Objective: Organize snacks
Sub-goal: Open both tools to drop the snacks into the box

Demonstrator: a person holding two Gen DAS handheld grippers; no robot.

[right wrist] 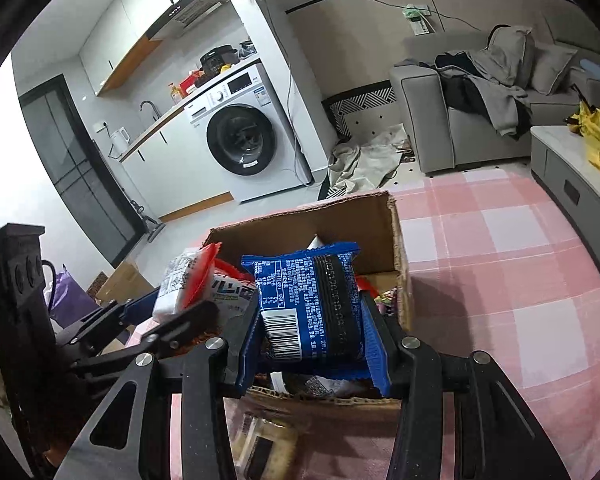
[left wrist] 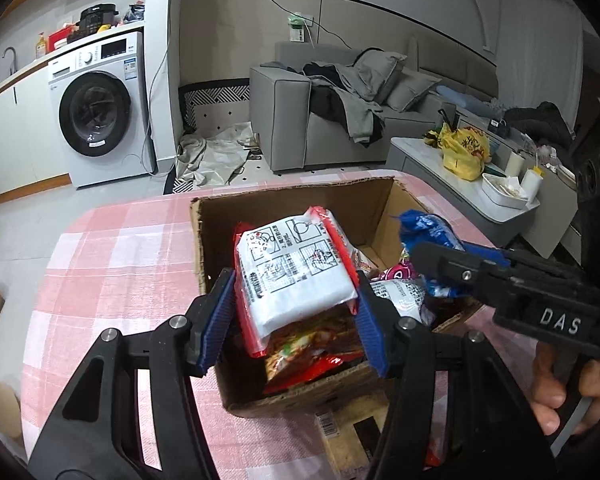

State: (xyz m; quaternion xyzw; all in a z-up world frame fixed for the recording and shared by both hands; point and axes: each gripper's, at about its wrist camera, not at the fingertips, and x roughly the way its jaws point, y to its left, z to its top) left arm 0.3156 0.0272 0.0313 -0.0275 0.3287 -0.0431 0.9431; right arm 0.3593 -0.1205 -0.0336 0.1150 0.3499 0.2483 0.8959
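An open cardboard box [left wrist: 292,200] stands on the pink checked tablecloth and holds several snack packs. My left gripper [left wrist: 296,300] is shut on a white and red noodle pack [left wrist: 292,264], held over the box. My right gripper [right wrist: 314,336] is shut on a blue snack pack [right wrist: 312,300], also held over the box [right wrist: 328,220]. In the left wrist view the right gripper's body [left wrist: 520,292] comes in from the right with the blue pack [left wrist: 428,228]. In the right wrist view the white and red pack [right wrist: 188,280] shows at the left.
The table [left wrist: 112,260] has the pink checked cloth [right wrist: 500,260]. A flat brown packet [left wrist: 352,436] lies in front of the box. Beyond are a washing machine [left wrist: 96,112], a grey sofa [left wrist: 340,112] and a low white table [left wrist: 460,176] with a yellow bag [left wrist: 464,148].
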